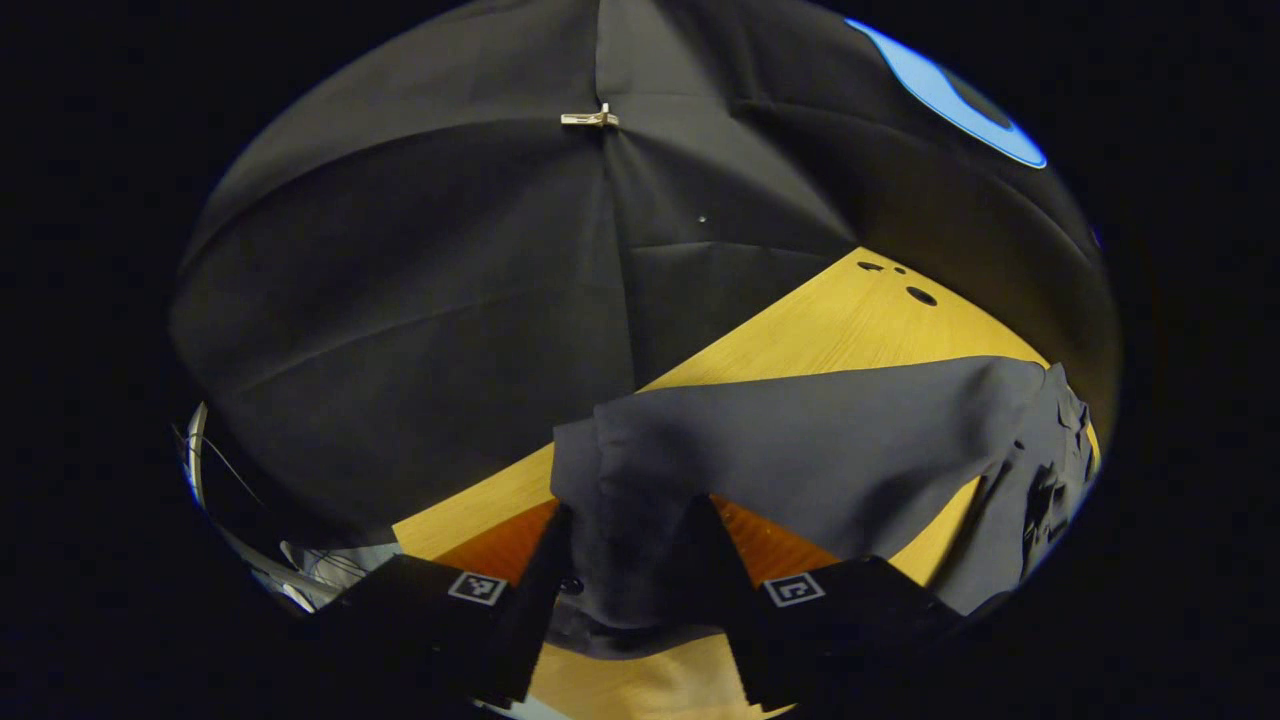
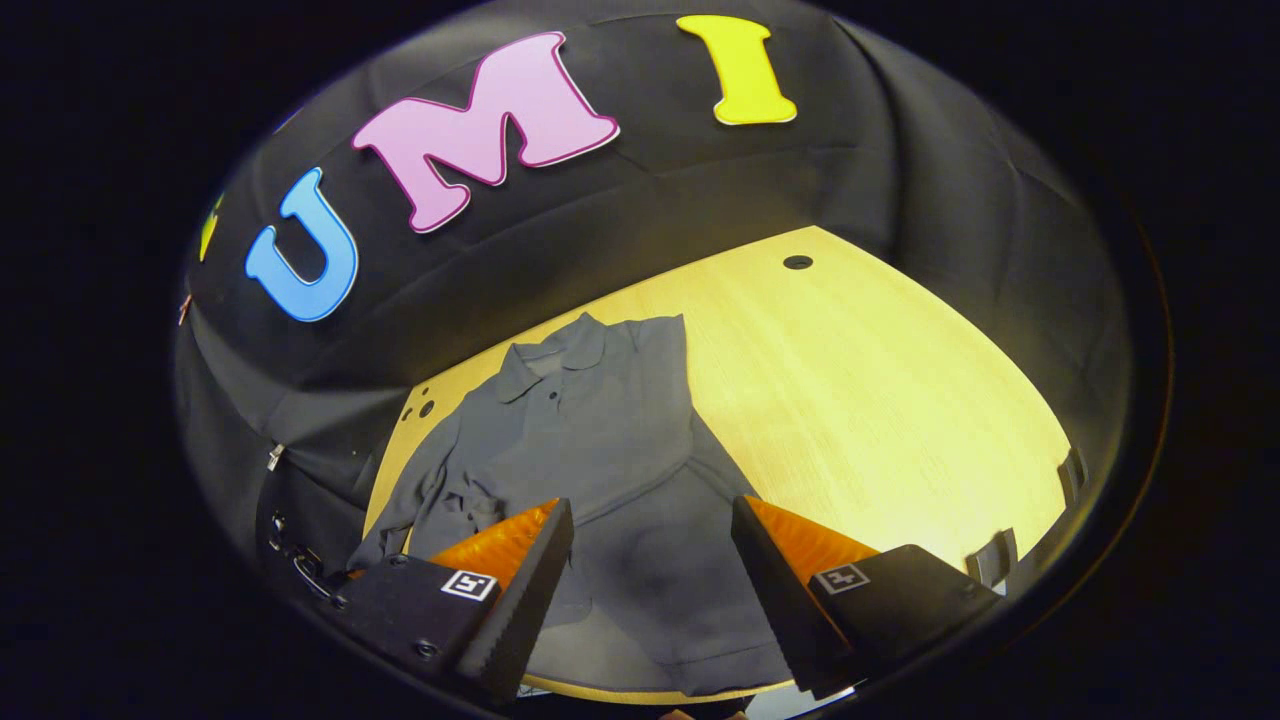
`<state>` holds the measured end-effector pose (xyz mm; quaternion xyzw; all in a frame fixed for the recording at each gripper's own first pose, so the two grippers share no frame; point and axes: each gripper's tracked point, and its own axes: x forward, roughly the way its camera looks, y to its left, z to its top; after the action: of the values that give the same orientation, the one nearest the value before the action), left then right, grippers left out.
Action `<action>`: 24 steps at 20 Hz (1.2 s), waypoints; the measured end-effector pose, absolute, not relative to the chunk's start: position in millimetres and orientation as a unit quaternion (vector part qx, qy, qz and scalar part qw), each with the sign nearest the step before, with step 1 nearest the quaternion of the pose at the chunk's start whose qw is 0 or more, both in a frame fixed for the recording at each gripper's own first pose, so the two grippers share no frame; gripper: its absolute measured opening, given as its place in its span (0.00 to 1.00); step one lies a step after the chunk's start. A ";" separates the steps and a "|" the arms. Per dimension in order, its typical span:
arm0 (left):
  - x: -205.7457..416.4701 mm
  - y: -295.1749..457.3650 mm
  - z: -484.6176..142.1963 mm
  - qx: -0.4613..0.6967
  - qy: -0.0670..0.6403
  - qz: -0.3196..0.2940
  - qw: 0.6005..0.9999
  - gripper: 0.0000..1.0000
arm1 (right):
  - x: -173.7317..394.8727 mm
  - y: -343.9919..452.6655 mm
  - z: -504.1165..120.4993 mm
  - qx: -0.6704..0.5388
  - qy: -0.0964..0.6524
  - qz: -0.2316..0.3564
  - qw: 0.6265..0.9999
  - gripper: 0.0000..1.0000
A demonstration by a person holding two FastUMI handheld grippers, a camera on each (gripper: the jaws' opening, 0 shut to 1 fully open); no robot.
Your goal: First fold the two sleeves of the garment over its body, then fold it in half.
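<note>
Gripping a lifted fold of the dark grey collared button-up garment [image 1: 800, 450], the left tool [image 1: 630, 560] has cloth bunched between its two fingers, which look to press on it from both sides. In the left gripper view the raised fabric stretches away to the right in a taut band above the pale yellow wooden table [image 1: 830, 330], and more of the cloth hangs crumpled at the far right edge. A few small dark round holes [image 1: 920, 295] sit in the tabletop near its far corner, just before the black cloth wall [image 1: 420, 300], where a small metal clip [image 1: 590, 118] pins a seam.

In the right gripper view the garment [image 2: 590, 420] lies on the table [image 2: 880, 400] with its collar at the far end and its hem at the near edge. One sleeve is folded across the body, while the cloth on the left side is rumpled and drawn up toward the left. The right tool [image 2: 650, 570] hovers over the lower part of the garment with its fingers spread wide, nothing between them. A single dark round hole [image 2: 797, 262] marks the far part of the table, and the right half of the tabletop is bare wood.
</note>
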<state>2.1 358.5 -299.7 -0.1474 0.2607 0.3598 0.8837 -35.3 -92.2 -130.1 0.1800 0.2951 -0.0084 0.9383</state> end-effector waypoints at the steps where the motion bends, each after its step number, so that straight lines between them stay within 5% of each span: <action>1: 4.6 356.5 -298.8 -0.146 0.262 0.355 0.885 0.70 | -38.9 -94.2 -131.3 0.180 0.295 -0.013 0.938 0.99; 2: 7.2 354.7 -299.7 -0.145 0.262 0.349 0.888 0.65 | -43.8 -97.9 -130.9 0.178 0.294 -0.018 0.939 0.98; 5: 10.9 350.2 -297.9 -0.143 0.258 0.337 0.894 0.18 | -50.5 -104.2 -133.3 0.175 0.293 -0.030 0.940 0.98; 7: 13.5 349.1 -296.6 -0.141 0.258 0.336 0.895 0.07 | -53.7 -108.2 -132.2 0.174 0.291 -0.037 0.940 0.99; 14: 37.5 351.7 -242.8 -0.160 0.228 0.311 0.909 0.06 | -59.7 -123.4 -126.6 0.160 0.284 -0.060 0.943 0.99; 24: 129.3 265.3 -93.8 -0.112 0.123 0.162 0.973 0.05 | -77.9 -135.8 -129.2 0.164 0.278 -0.103 0.941 0.98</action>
<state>129.3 265.3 -93.8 -0.1125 0.1232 0.1615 0.9727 -77.9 -135.8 -129.2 0.1641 0.2780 -0.1028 0.9409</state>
